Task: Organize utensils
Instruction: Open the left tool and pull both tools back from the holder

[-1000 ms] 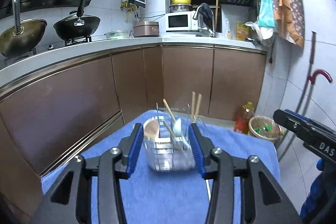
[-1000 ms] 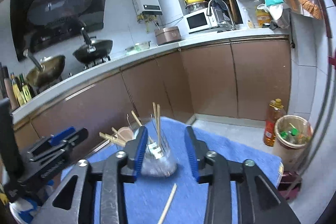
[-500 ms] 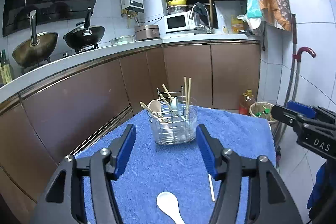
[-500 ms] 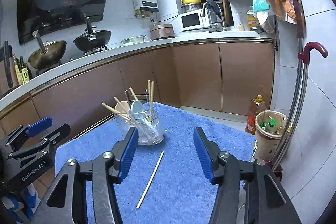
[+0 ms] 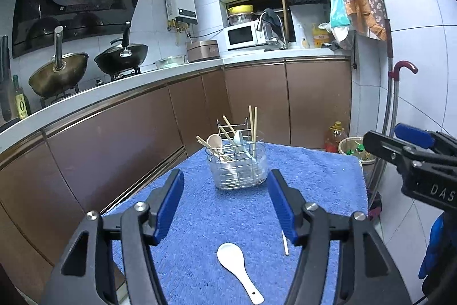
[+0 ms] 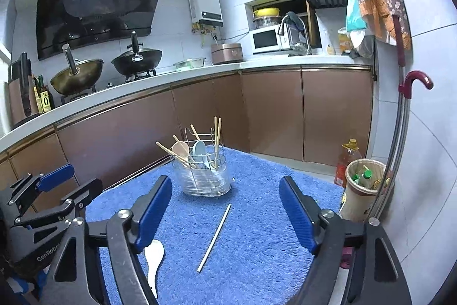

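A clear utensil holder (image 5: 237,170) (image 6: 205,176) stands on a blue towel (image 5: 314,176) (image 6: 257,196), holding chopsticks and two spoons. My left gripper (image 5: 225,176) is open and empty, short of the holder. A white spoon (image 5: 238,266) (image 6: 154,256) lies on the towel below its jaws. A single chopstick (image 5: 285,243) (image 6: 214,237) lies loose beside the spoon. My right gripper (image 6: 225,182) has its jaws opening with nothing between them, above the chopstick. Each gripper shows at the edge of the other's view: the right gripper (image 5: 400,145) and the left gripper (image 6: 57,185).
Brown cabinets under a white counter run along the left and back, with two woks (image 5: 120,59) on the stove. A bin (image 6: 364,185) and an oil bottle (image 6: 347,159) stand on the floor past the towel's right edge. A red-handled cane (image 6: 417,79) leans on the wall.
Both grippers have drawn back from the holder and their jaws have widened. The white spoon and the loose chopstick on the towel have come into view.
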`<state>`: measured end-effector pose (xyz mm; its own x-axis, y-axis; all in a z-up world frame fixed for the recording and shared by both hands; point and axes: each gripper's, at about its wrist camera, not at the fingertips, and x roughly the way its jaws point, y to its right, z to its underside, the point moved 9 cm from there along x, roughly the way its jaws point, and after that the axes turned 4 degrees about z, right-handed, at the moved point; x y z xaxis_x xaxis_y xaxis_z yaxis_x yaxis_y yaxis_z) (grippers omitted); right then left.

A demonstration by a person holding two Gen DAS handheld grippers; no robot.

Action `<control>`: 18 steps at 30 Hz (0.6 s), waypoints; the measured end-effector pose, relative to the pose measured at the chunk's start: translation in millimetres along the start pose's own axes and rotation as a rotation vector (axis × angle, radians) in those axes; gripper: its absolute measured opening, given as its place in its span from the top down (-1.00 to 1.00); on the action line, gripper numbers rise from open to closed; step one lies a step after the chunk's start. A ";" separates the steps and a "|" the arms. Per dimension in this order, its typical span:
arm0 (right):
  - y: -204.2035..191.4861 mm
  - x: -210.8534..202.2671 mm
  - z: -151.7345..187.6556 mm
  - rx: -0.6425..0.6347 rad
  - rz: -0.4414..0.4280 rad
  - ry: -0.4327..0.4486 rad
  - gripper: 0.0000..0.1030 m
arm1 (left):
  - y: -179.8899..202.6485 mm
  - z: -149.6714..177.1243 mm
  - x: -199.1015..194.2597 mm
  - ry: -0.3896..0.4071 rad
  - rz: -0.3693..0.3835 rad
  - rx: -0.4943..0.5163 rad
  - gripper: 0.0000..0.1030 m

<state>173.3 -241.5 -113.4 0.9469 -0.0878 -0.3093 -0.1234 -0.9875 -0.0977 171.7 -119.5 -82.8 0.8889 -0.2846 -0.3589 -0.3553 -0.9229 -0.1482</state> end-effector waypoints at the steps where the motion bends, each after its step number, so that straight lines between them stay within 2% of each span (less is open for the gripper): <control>1: -0.3 -3.9 -0.4 -0.002 0.007 0.005 -0.58 | 0.3 0.8 -4.3 0.004 -0.002 0.001 -0.14; 2: -0.8 -6.7 -1.2 -0.004 0.015 0.010 -0.74 | 0.2 0.6 -6.5 0.007 -0.002 0.001 -0.14; 5: -2.9 -15.9 -4.0 -0.014 0.035 0.031 -0.98 | -1.3 0.9 -16.8 0.018 -0.008 0.006 -0.14; 18: -12.4 -34.3 -4.5 -0.011 0.057 0.083 -1.00 | -17.7 6.1 -49.5 0.091 -0.053 -0.019 -0.16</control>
<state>143.6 -226.8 -97.3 0.9598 -0.1542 -0.2344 -0.1752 -0.9819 -0.0714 132.2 -87.4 -68.1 0.9291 -0.2572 -0.2656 -0.3026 -0.9418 -0.1466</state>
